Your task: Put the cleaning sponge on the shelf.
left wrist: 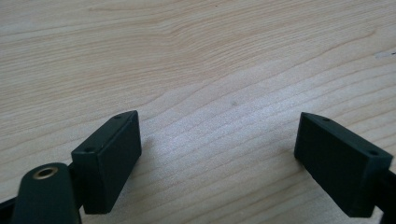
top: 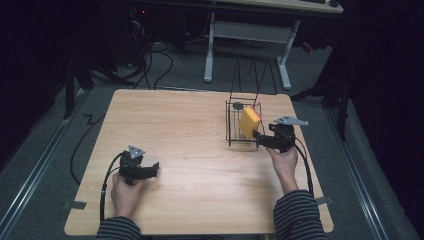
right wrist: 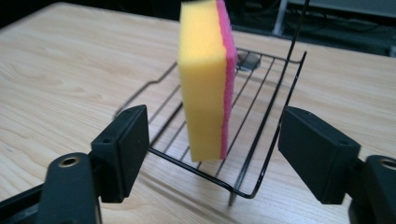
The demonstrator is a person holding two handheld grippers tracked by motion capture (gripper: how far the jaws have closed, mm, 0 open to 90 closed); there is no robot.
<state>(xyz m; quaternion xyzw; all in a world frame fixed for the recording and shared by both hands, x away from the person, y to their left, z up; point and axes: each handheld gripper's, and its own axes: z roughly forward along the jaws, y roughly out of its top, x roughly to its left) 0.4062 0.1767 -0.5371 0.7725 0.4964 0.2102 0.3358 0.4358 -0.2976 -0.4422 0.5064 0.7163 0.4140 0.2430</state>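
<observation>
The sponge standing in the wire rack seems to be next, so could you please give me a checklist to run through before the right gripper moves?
1. Right gripper jaws open: ok.
2. Sponge lies between the jaw lines: ok.
3. Sponge upright in the wire rack: ok, pink face on one side.
4. Jaws clear of the rack wires: cannot tell.
5. Left gripper open over bare table, out of the way: ok.

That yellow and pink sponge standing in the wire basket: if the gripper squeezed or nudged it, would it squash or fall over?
The sponge looks like soft foam, so it would probably squash and feel light. It stands on a narrow edge in the wire basket, so a nudge could likely tip it. The right gripper is open around it, not touching.
</observation>
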